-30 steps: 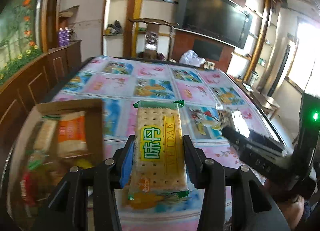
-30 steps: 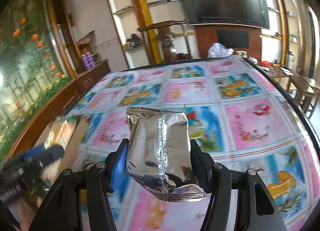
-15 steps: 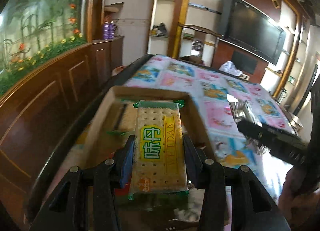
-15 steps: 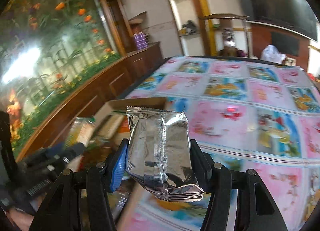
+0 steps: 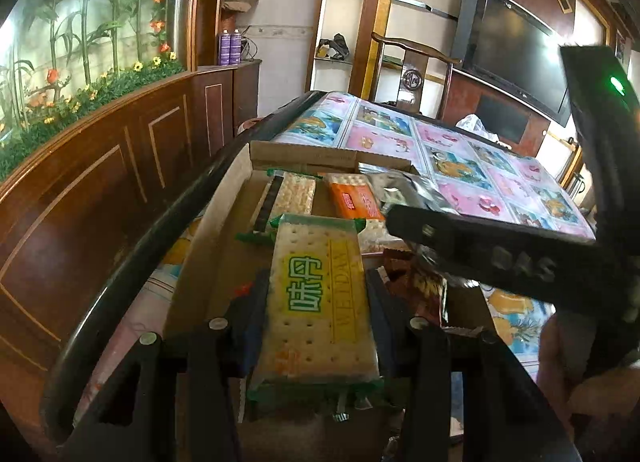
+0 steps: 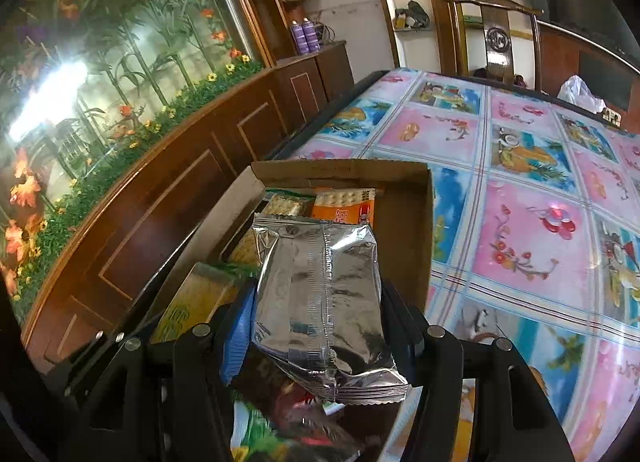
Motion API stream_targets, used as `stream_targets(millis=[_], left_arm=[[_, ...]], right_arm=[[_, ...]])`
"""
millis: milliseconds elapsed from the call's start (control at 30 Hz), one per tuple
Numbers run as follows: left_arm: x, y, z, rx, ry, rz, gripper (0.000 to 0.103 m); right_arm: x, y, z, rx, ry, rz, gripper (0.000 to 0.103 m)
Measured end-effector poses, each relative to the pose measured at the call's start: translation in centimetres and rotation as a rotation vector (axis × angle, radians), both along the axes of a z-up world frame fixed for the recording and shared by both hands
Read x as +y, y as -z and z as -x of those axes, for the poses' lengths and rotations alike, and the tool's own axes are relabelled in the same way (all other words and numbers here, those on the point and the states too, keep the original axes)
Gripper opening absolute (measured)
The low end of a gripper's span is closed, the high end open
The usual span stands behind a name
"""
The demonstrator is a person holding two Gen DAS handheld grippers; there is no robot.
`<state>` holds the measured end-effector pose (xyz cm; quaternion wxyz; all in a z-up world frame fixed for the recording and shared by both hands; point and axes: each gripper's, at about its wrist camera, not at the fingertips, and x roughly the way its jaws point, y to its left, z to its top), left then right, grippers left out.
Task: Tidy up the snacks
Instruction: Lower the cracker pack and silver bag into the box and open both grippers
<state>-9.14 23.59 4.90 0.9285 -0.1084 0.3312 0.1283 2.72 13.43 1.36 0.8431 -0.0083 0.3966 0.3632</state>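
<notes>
**Over the cardboard box: both grippers loaded**

At the left edge of the table [image 6: 532, 198], which is covered by a pink and blue picture cloth, stands an open cardboard box [image 6: 404, 246]. It holds an orange cracker pack [image 5: 354, 200], a pale cracker pack [image 5: 294, 194] and further wrappers that are too blurred to identify.

The left gripper [image 5: 318, 304] is clamped on a cracker packet [image 5: 318, 302] with yellow-green lettering. The packet lies lengthwise between the fingers and is held above the box interior.

The right gripper [image 6: 320, 314] is clamped on a silver foil bag [image 6: 320, 302], seam side up. The bag is held above the near right part of the box, beside the right wall.

In the left wrist view the right gripper [image 5: 480, 250] crosses the frame from the right, just beside the cracker packet
</notes>
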Motion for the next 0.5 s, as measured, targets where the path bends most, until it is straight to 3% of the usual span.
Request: stream_targets(millis=[500], left_arm=[[0.7, 0.8, -1.2, 0.049, -0.008, 0.027, 0.046]], right_arm=[[2.5, 1.1, -1.2, 0.003, -0.003, 0.086, 0.063]])
